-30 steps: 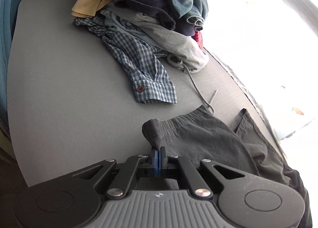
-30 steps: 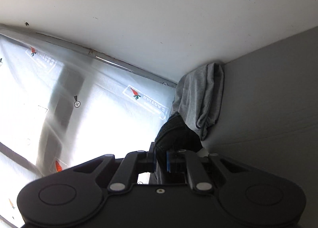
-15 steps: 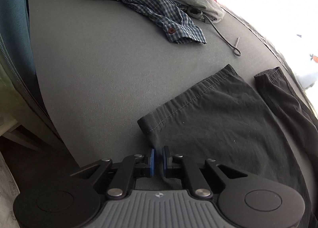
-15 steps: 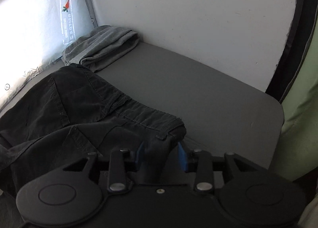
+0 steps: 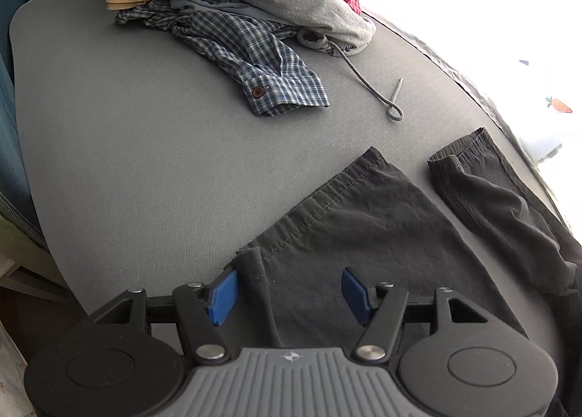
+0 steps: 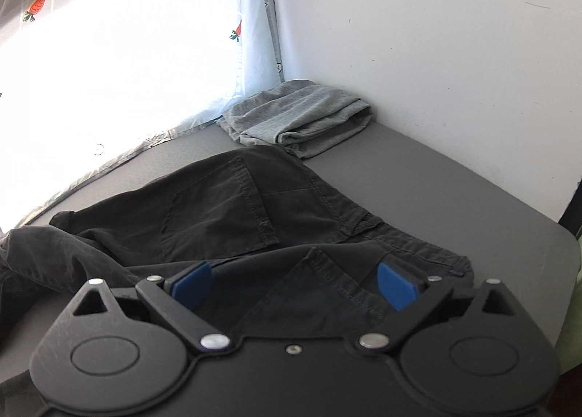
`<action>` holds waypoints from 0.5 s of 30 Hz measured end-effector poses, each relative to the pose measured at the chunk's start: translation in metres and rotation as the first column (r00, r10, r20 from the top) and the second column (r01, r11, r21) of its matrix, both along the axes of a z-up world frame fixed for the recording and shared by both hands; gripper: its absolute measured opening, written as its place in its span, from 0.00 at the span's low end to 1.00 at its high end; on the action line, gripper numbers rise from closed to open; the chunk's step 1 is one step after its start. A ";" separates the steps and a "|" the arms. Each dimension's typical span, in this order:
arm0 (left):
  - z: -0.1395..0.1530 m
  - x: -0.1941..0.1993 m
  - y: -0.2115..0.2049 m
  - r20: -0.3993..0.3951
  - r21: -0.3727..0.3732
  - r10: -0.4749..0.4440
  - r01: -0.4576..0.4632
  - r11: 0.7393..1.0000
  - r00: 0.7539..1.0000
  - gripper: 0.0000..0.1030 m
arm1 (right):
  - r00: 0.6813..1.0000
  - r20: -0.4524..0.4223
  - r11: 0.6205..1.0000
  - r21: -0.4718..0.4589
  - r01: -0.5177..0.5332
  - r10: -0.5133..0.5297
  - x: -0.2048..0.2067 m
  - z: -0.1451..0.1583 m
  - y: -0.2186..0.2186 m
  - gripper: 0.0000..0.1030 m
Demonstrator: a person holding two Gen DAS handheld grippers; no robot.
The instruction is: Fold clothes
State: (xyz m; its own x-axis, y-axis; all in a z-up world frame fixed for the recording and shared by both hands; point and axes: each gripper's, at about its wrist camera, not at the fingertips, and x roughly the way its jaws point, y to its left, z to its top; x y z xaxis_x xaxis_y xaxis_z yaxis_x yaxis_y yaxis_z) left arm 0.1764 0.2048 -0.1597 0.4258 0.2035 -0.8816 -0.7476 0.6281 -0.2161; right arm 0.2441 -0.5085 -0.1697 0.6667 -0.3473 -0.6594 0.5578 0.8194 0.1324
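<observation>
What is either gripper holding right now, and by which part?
Nothing. Both the left gripper and the right gripper have just been opening; the dark trousers lie released on the table, cloth between the jaws but unclamped.

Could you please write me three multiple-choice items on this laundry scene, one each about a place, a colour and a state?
1. Where does the folded grey garment lie?
A. In the far corner of the table, by the wall and the curtain
B. On top of the clothes pile
C. On the floor

2. What colour are the pads of the left gripper?
A. Red
B. Blue
C. Yellow

3. How do the dark trousers lie?
A. Folded into a small square
B. Hanging over a chair
C. Spread out on the grey table, both legs apart at the hems

Answers: 1 A, the right wrist view shows it where wall and curtain meet. 2 B, both pads are blue. 3 C, the left wrist view shows two leg ends lying separately and flat, with both grippers' jaws, just opened, pressing nothing.
</observation>
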 end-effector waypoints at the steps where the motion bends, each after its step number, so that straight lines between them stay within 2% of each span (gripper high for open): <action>1: 0.001 0.002 0.003 -0.004 0.007 0.000 0.000 1.000 1.000 0.64 | 1.000 0.023 0.999 0.036 -0.011 0.010 0.006 -0.001 0.007 0.98; 5: 0.008 0.013 0.026 0.008 0.008 0.017 -0.017 1.000 1.000 0.68 | 0.994 0.103 0.976 0.211 -0.046 0.024 0.028 -0.009 0.028 0.99; 8: 0.012 0.025 0.043 0.032 -0.023 0.031 -0.030 0.999 0.999 0.68 | 0.982 0.185 0.901 0.432 -0.042 -0.043 0.043 -0.024 0.042 1.00; 9: 0.014 0.030 0.047 0.039 -0.033 0.033 -0.032 0.999 0.999 0.68 | 0.974 0.213 0.856 0.516 -0.042 -0.080 0.048 -0.031 0.047 1.00; 11: 0.016 0.043 0.056 0.064 -0.055 0.038 -0.034 0.998 0.997 0.69 | 0.953 0.255 0.741 0.669 -0.053 -0.162 0.056 -0.047 0.057 1.00; 15: 0.015 0.080 0.066 0.114 -0.126 0.045 -0.030 0.992 0.992 0.71 | 0.903 0.269 0.490 0.869 -0.076 -0.336 0.074 -0.082 0.079 1.00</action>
State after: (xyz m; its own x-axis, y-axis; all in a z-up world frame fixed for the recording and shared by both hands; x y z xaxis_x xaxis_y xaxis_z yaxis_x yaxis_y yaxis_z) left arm 0.2567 0.2711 -0.1450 0.5211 0.1141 -0.8458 -0.7353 0.5633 -0.3770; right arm 0.3184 -0.4291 -0.2520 0.9077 0.1361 -0.3970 0.3849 0.1071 0.9167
